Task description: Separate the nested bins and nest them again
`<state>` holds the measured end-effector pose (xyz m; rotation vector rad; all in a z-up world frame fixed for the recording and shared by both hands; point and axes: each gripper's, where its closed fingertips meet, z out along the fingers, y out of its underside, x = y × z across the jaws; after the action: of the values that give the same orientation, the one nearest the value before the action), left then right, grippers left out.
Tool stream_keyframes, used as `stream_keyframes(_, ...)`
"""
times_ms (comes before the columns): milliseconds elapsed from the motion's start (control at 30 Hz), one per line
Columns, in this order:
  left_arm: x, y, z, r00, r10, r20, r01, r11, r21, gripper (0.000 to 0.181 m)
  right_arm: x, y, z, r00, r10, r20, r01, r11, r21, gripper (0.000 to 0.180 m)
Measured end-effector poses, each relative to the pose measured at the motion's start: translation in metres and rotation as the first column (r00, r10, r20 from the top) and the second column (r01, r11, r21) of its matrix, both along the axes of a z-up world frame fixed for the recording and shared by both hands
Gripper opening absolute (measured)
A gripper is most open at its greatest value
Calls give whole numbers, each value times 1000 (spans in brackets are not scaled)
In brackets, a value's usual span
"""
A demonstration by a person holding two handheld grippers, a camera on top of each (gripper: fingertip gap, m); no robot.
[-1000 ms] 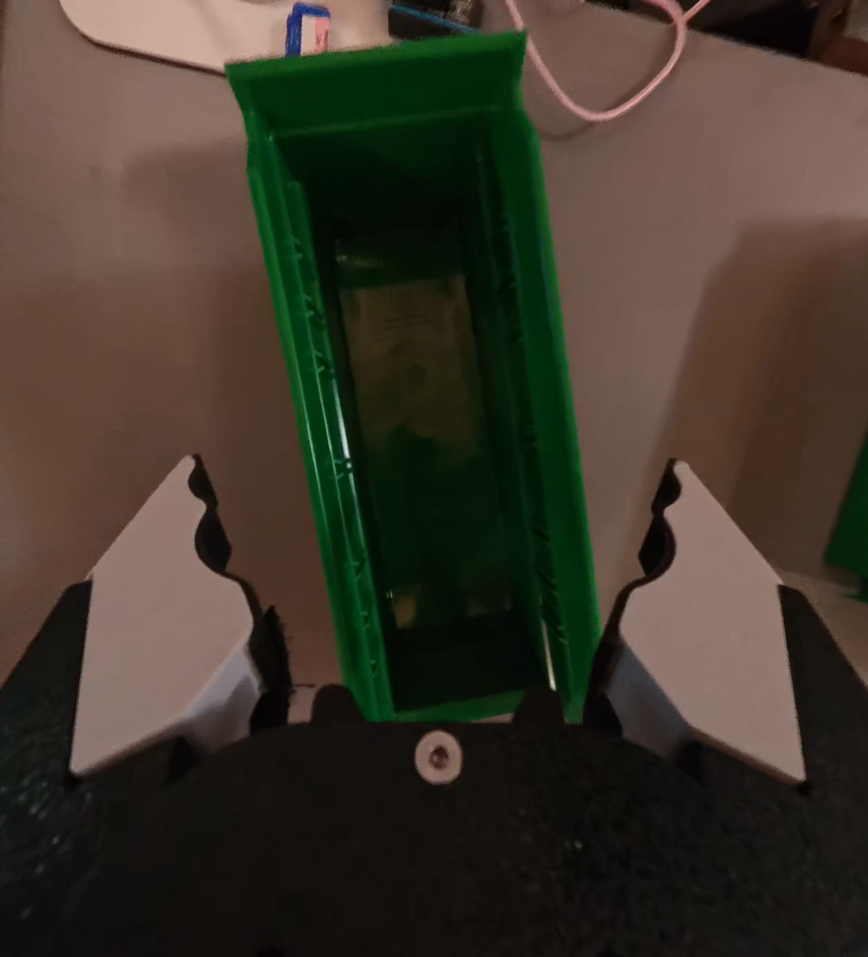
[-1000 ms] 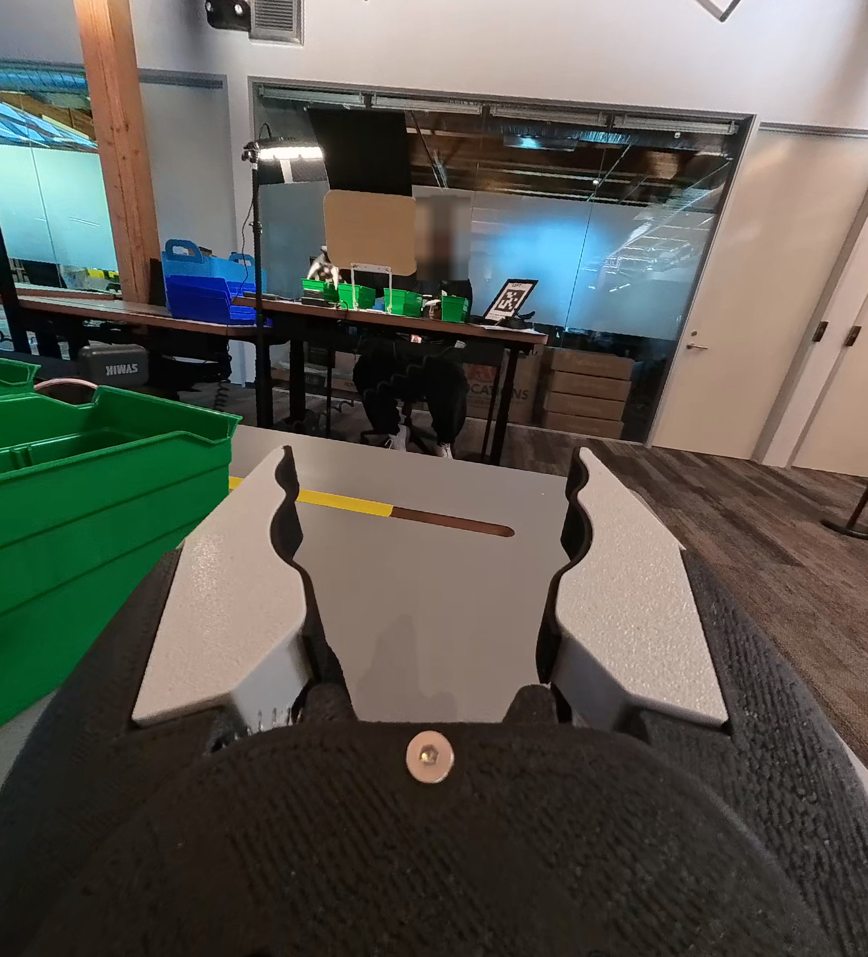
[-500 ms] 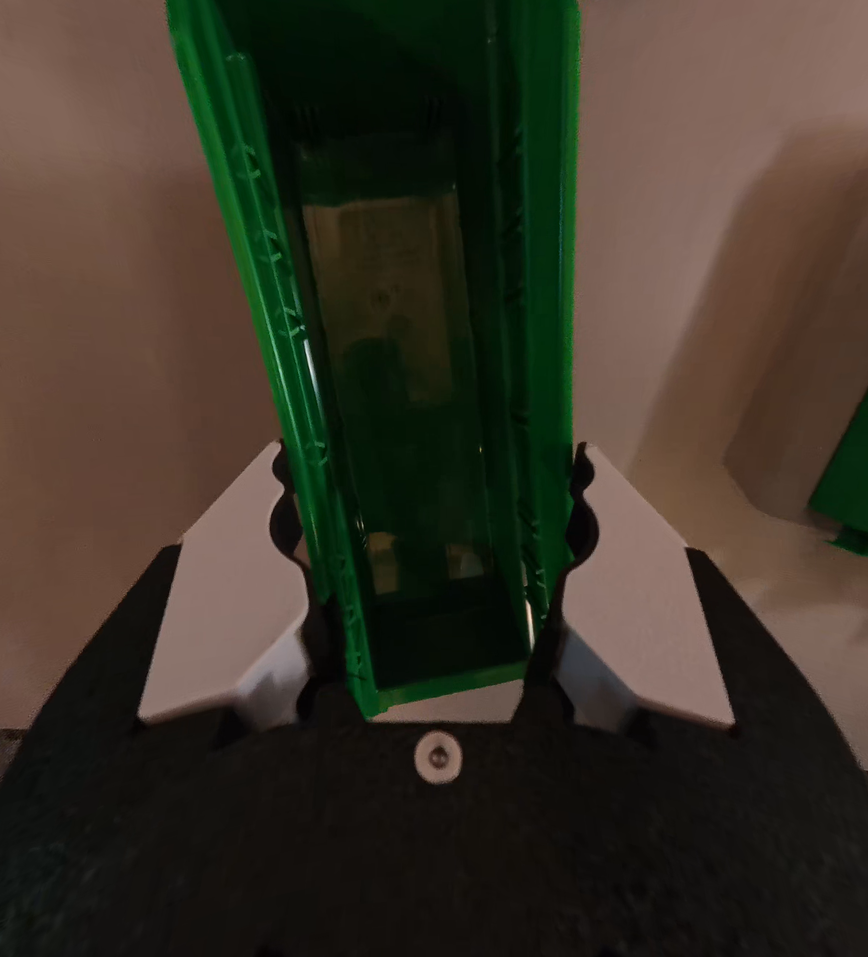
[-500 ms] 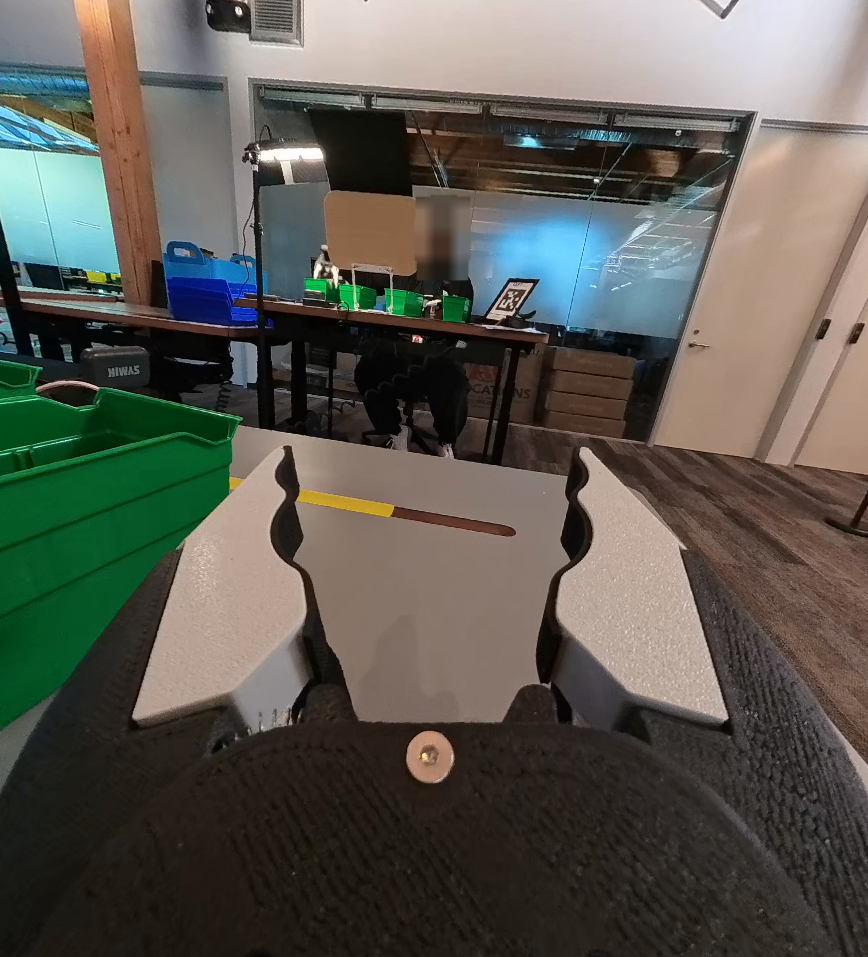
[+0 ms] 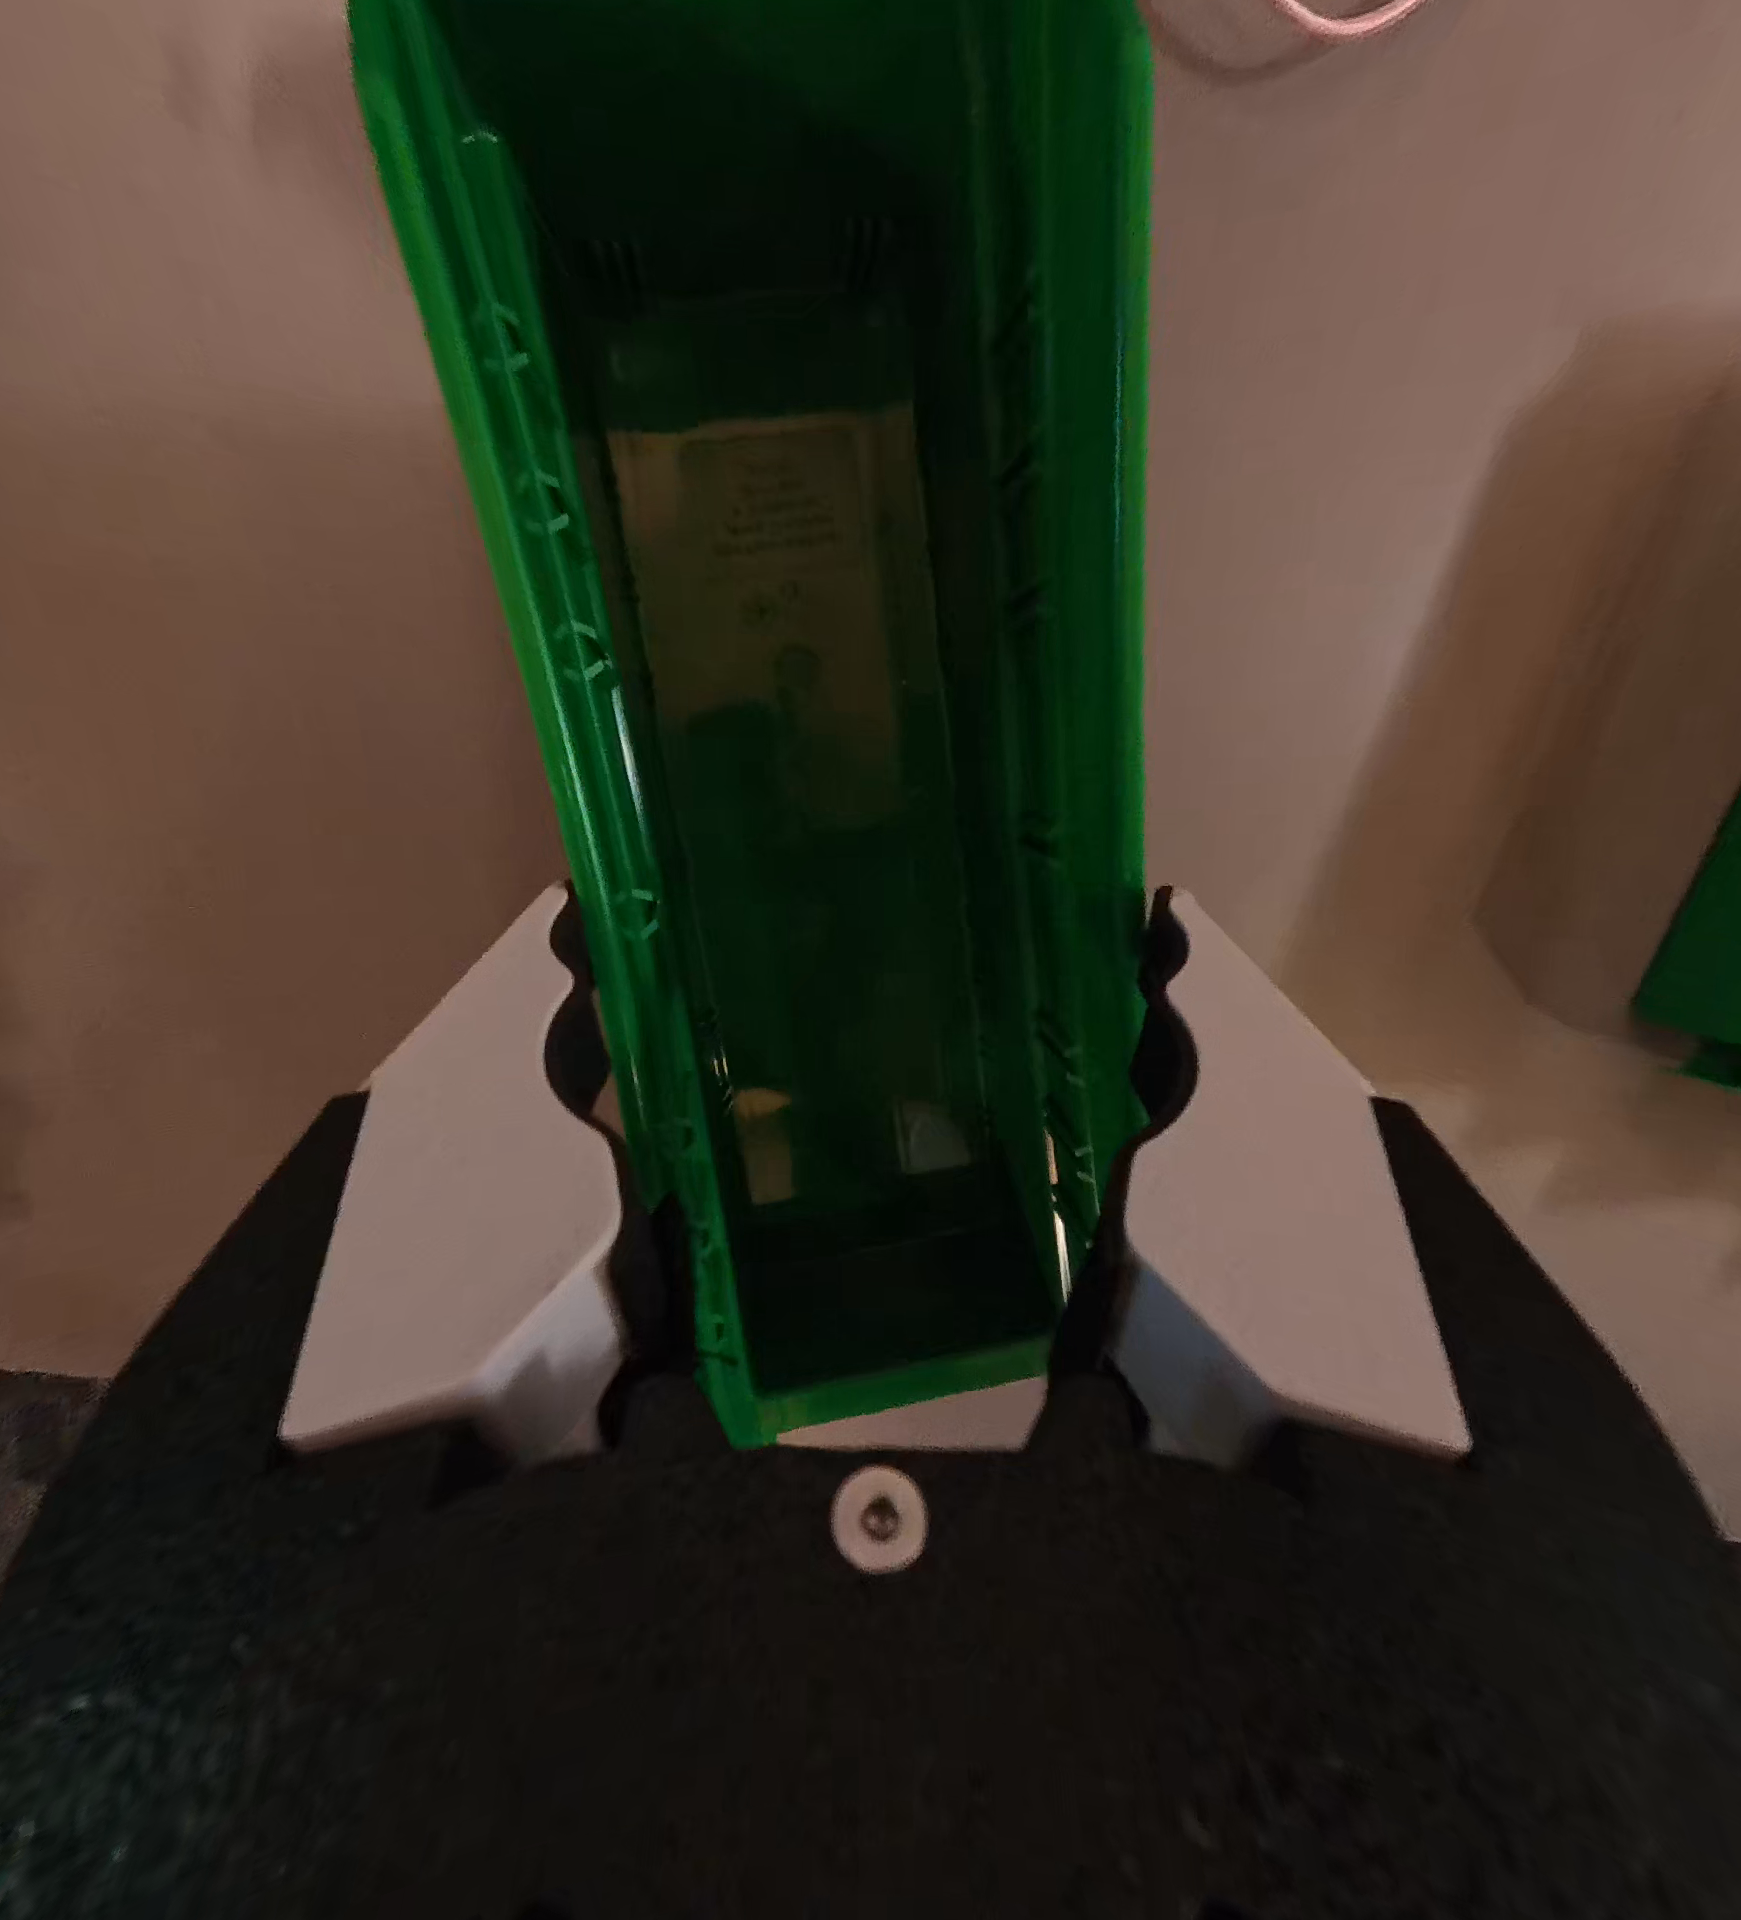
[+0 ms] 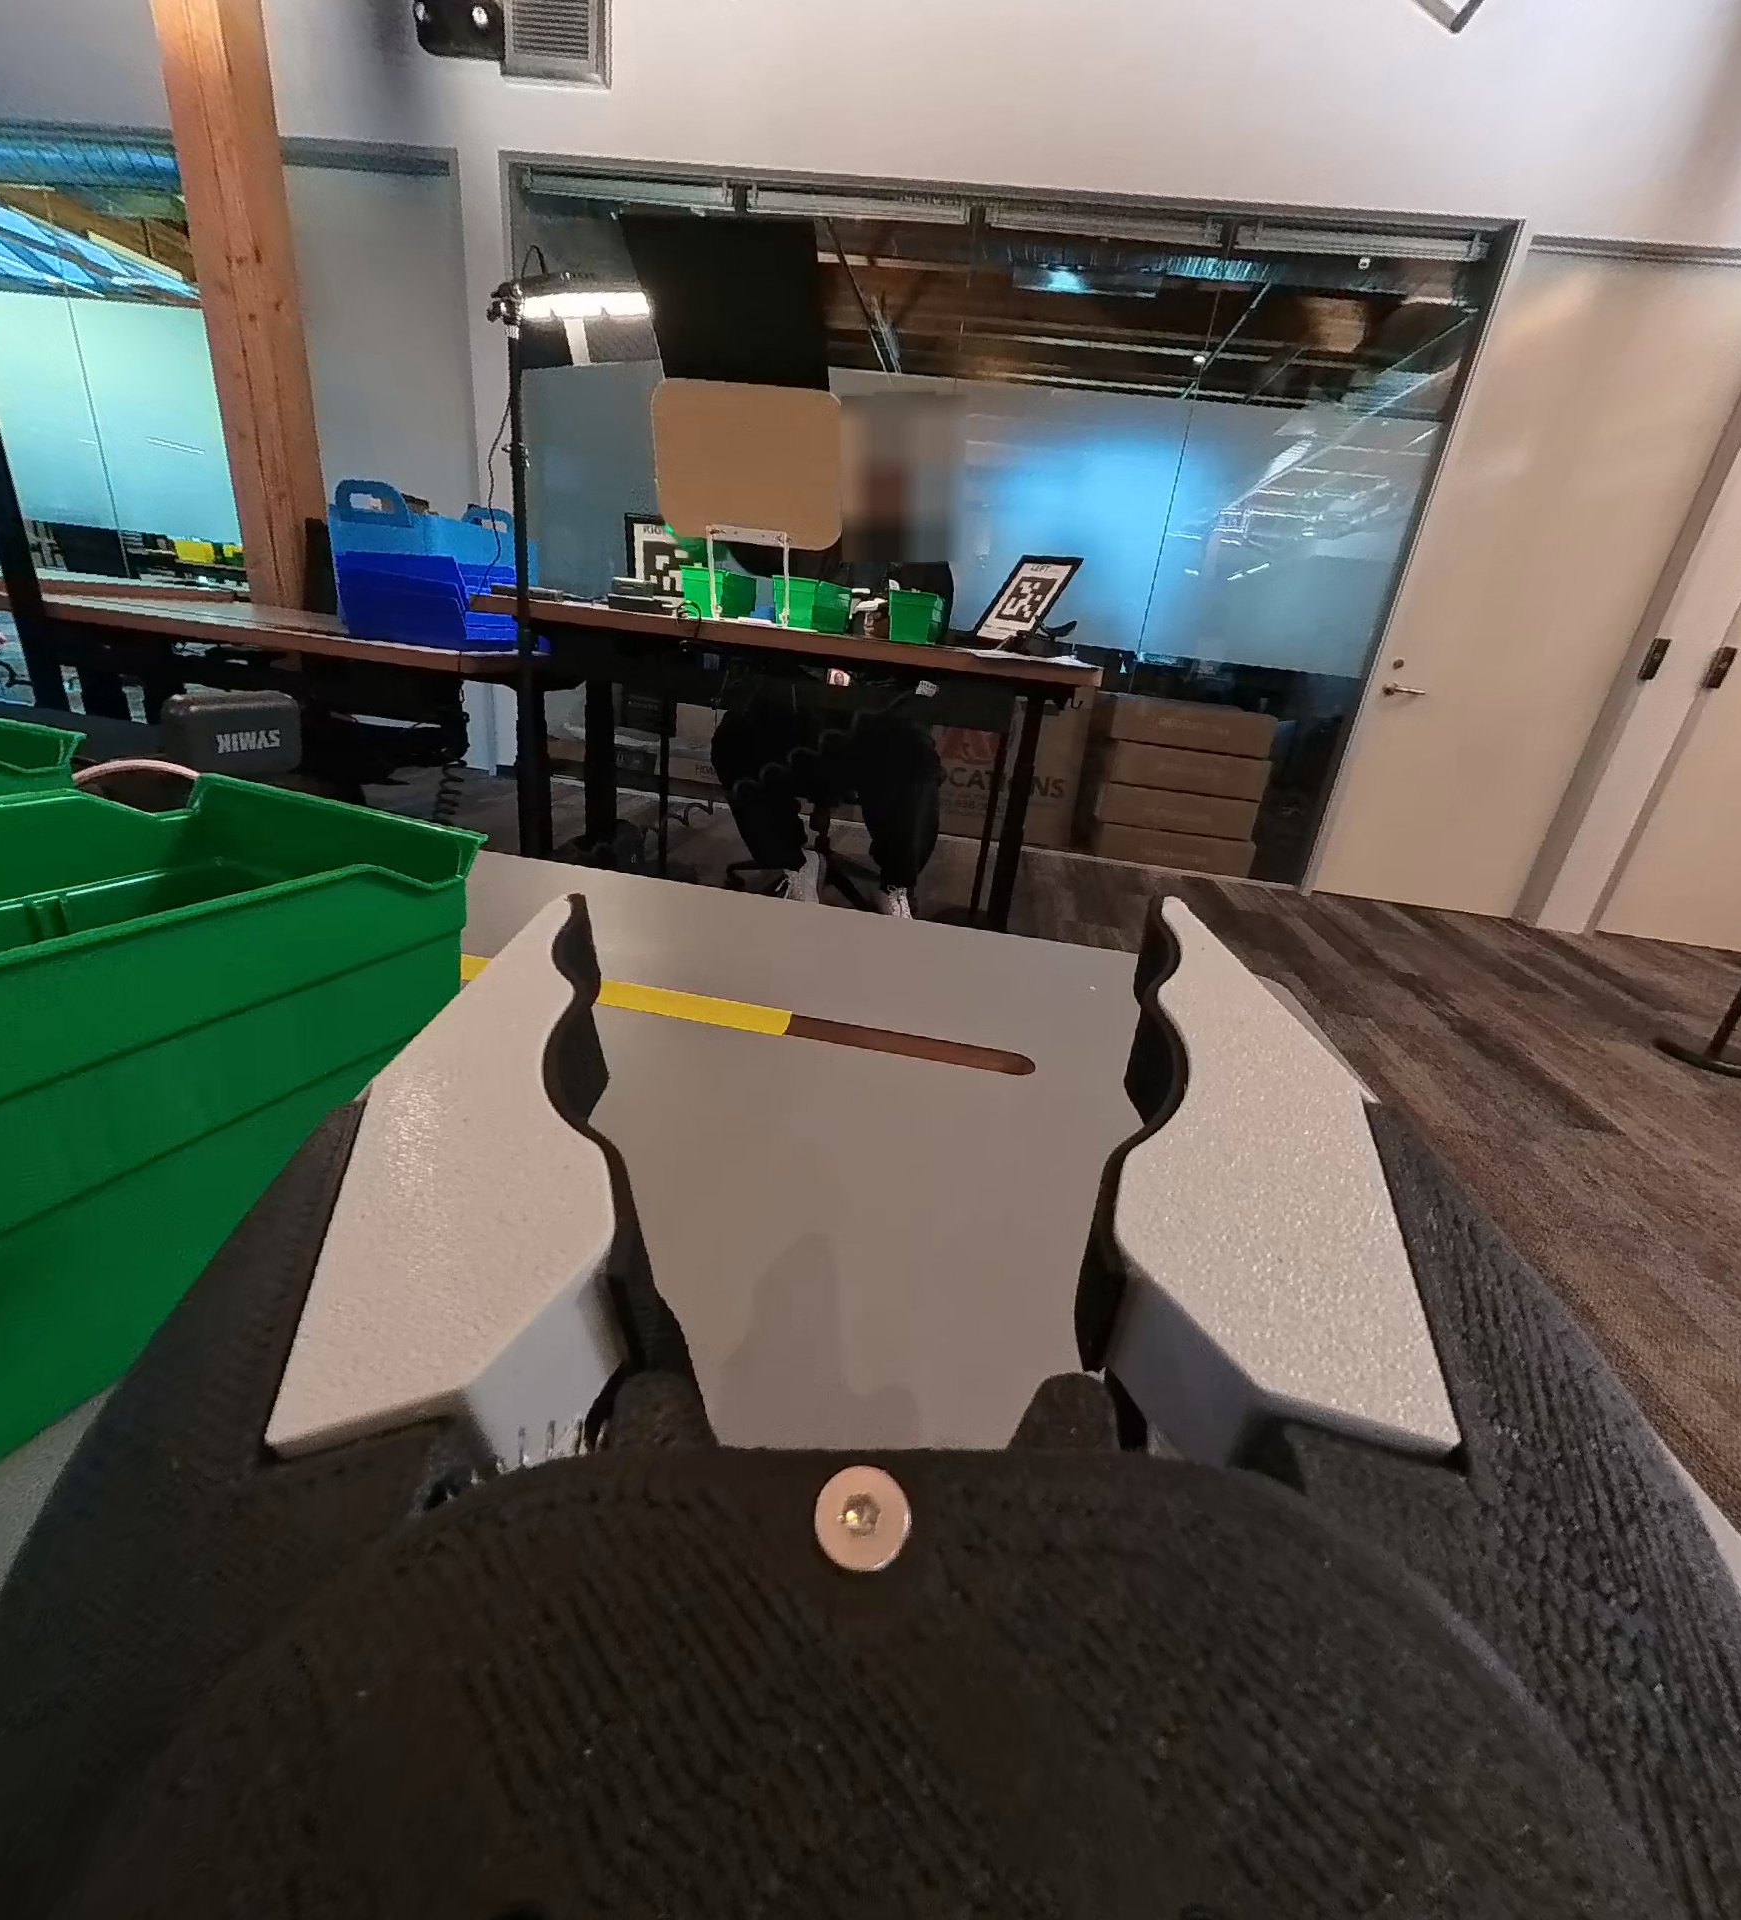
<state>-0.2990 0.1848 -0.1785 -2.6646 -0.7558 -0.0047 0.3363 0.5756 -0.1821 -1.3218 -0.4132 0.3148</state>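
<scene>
The left gripper [image 5: 861, 1049] is clamped on the near end of a narrow green bin [image 5: 814, 665], its pads pressed against both long walls; the bin's far end is cut off at the frame top. A pale label [image 5: 793, 665] lies inside, its print too blurred to make out. The right gripper [image 6: 866, 1029] hangs with fingers apart and empty over the grey counter [image 6: 866, 1226], beside nested green bins [image 6: 139, 1018] partly cut off at left.
</scene>
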Motion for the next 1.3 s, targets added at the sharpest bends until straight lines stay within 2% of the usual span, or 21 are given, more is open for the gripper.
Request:
stream_keyframes(367,11,-1,-5,1000,-8,25,8,1000,-3,105,-1,-1,0,1000,8,0,-8,1000,0,103)
stream_keyframes(600,11,-7,-10,999,-19,-28,17,998,-56,105,0,0,0,1000,12,-14,-12,1000,-4,103)
stream_keyframes(700,12,-6,-5,999,-20,-41,19,1000,-21,105,2,0,1,999,14,-34,-14,1000,-10,103)
stream_keyframes(967,13,0,31,996,-26,-80,31,997,70,103,0,0,0,1000,14,-18,-14,1000,-5,103)
stream_keyframes(1200,35,25,103,960,-71,-271,129,970,205,101,1,1,0,1000,12,-24,-13,1000,-9,103)
stream_keyframes(1300,61,44,122,949,-107,-295,182,953,242,102,0,0,0,1000,13,-19,-13,1000,-7,103)
